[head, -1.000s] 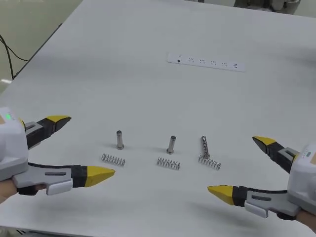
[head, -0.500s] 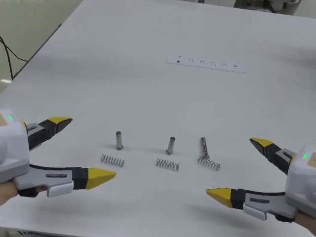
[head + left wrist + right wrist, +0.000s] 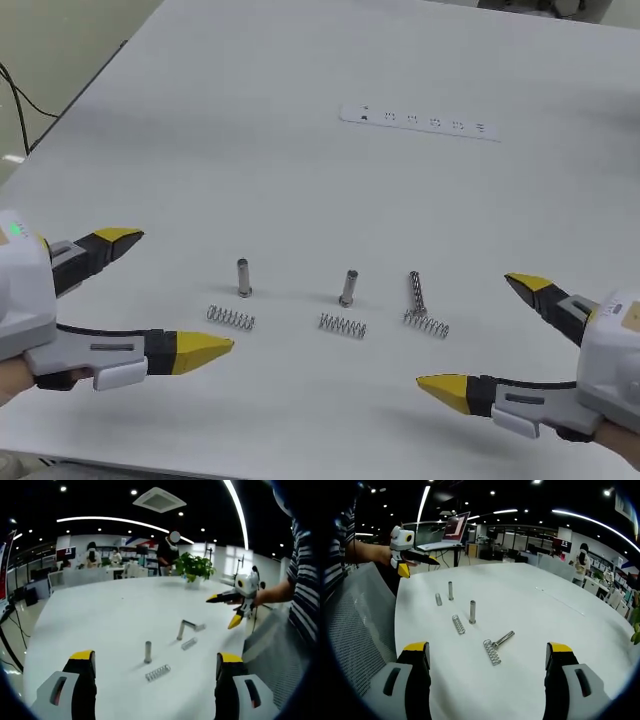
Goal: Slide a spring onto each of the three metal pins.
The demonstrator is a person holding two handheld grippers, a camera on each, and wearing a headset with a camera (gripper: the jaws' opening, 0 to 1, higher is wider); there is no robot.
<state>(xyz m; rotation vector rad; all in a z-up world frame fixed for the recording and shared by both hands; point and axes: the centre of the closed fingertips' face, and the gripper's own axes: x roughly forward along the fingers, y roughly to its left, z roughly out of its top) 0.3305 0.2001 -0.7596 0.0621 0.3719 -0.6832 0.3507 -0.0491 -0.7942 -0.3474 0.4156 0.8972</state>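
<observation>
Three metal pins sit in a row on the white table. The left pin (image 3: 243,277) and the middle pin (image 3: 348,287) stand upright, and the right pin (image 3: 414,289) lies flat. In front of them lie the left spring (image 3: 230,318), the middle spring (image 3: 342,325) and the right spring (image 3: 427,324), the last touching the fallen pin's end. My left gripper (image 3: 165,292) is open, left of the row. My right gripper (image 3: 480,333) is open, right of it. In the right gripper view the fallen pin (image 3: 502,639) and its spring (image 3: 491,651) lie nearest, ahead of the open gripper (image 3: 487,652). The left gripper view has the upright left pin (image 3: 148,651) and its spring (image 3: 157,672) nearest.
A white strip with small marks (image 3: 420,123) lies flat farther back on the table (image 3: 300,180). The table's left edge runs diagonally, with a dark cable (image 3: 18,110) on the floor beyond it. People and desks stand far behind in the gripper views.
The head camera has shifted a little. The pins, the springs and both grippers keep their places, and both grippers stay open.
</observation>
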